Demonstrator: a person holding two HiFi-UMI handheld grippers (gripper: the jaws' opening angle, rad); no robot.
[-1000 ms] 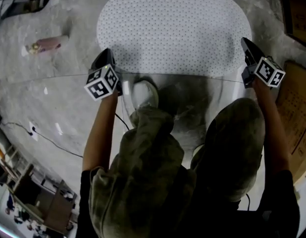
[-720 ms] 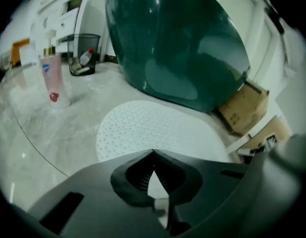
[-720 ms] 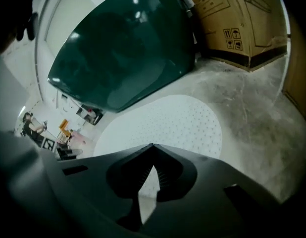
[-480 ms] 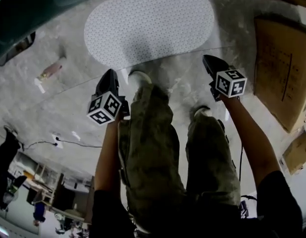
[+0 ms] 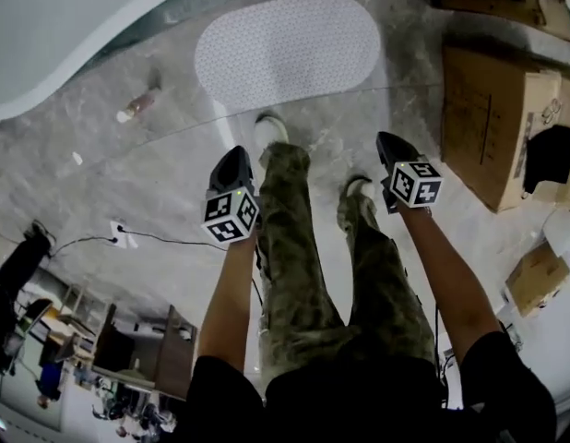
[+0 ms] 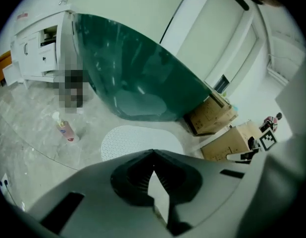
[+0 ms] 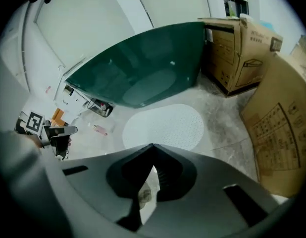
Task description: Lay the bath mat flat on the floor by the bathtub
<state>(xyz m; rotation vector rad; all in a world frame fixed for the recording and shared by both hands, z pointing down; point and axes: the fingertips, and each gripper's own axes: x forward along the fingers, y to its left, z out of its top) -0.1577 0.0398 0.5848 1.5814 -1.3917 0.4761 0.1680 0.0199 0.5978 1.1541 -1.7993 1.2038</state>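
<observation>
Mat (image 5: 287,52) lies flat on floor (image 5: 174,164) at 12 o'clock, near tub (image 5: 54,35) at 10, so it looks placed. Left hand-held gripper (image 5: 231,166) and right hand-held gripper (image 5: 392,150) both have jaws pressed together, empty, held clear since nothing needs gripping.

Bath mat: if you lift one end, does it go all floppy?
Probably floppy: the bath mat looks thin and lies flat on the floor. Likely light too, being so thin. Its dotted surface may grip rather than slide.
</observation>
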